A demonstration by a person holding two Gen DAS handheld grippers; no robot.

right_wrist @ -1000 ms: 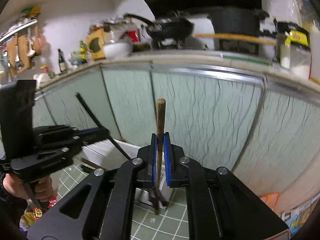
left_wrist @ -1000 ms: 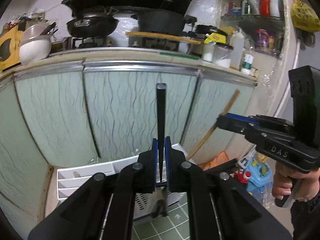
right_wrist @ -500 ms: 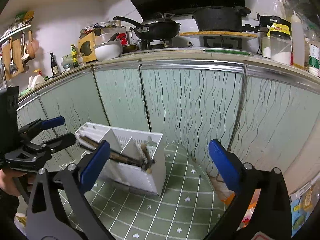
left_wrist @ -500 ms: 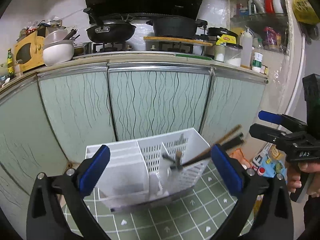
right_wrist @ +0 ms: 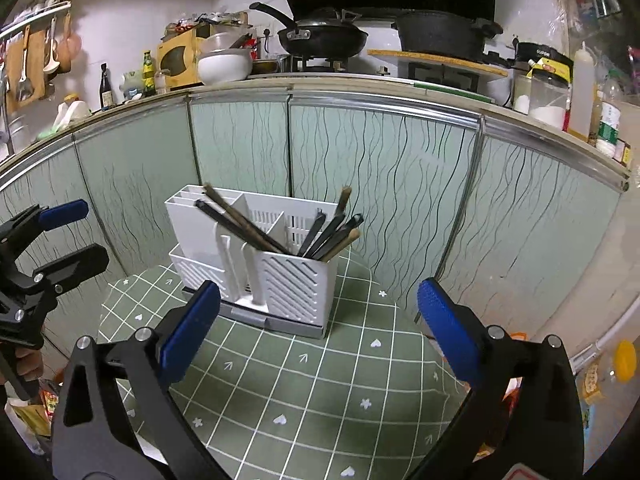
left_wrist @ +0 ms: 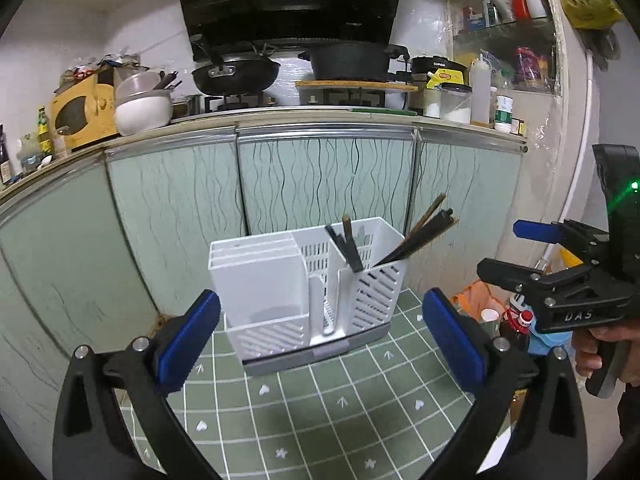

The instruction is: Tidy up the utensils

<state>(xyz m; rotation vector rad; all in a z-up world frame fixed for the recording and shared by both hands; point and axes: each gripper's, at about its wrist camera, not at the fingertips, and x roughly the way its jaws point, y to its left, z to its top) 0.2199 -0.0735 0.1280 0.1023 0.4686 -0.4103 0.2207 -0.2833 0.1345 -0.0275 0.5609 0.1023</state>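
Left gripper [left_wrist: 320, 340] jaws wide apart, nothing between them, hanging short of the white utensil caddy [left_wrist: 304, 288] on the green checked tablecloth [left_wrist: 340, 408]. Caddy's left slots look empty. Right compartment holds the chopsticks [right_wrist: 320, 236], dark and wooden, leaning out both ways. Right gripper [right_wrist: 318, 320] also spread, empty. No loose utensils visible on the cloth, so sorting looks done or nearly; chopsticks sit untidily and could be straightened.
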